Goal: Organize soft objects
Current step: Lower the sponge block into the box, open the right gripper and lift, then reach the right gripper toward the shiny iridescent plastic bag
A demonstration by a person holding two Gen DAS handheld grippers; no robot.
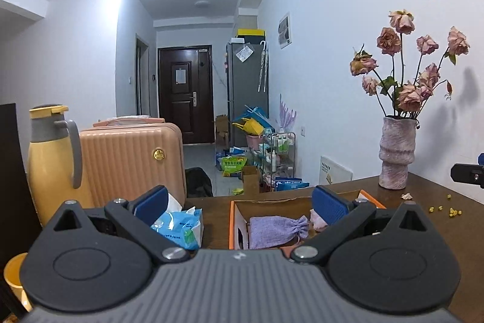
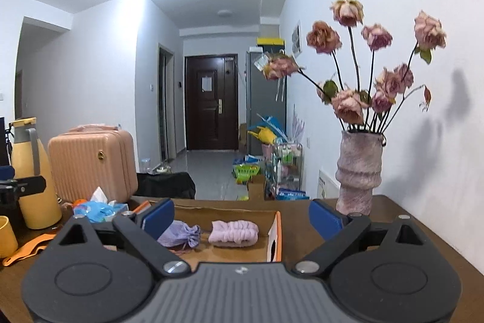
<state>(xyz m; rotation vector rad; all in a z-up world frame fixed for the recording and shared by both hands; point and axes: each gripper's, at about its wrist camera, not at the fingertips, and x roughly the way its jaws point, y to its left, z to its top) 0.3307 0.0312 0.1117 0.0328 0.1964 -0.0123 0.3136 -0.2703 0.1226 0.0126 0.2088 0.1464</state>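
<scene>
Purple cloth pouch (image 1: 276, 231) is lying inside the orange-edged cardboard box (image 1: 239, 227) on the counter (image 1: 438, 220); the left gripper (image 1: 242, 203) is hanging with jaws released, empty. From the right wrist, the right gripper (image 2: 242, 217) is spreading wide, empty, above the pouch and a pink scrunchie (image 2: 234, 233) beside it.

Each gripper, left (image 1: 240, 206) and right (image 2: 241, 212), had a ribbed grey body, black linkage arms with round silver screws, black disc housings, and blue ridged pads (image 1: 329, 203) on its fingers.
</scene>
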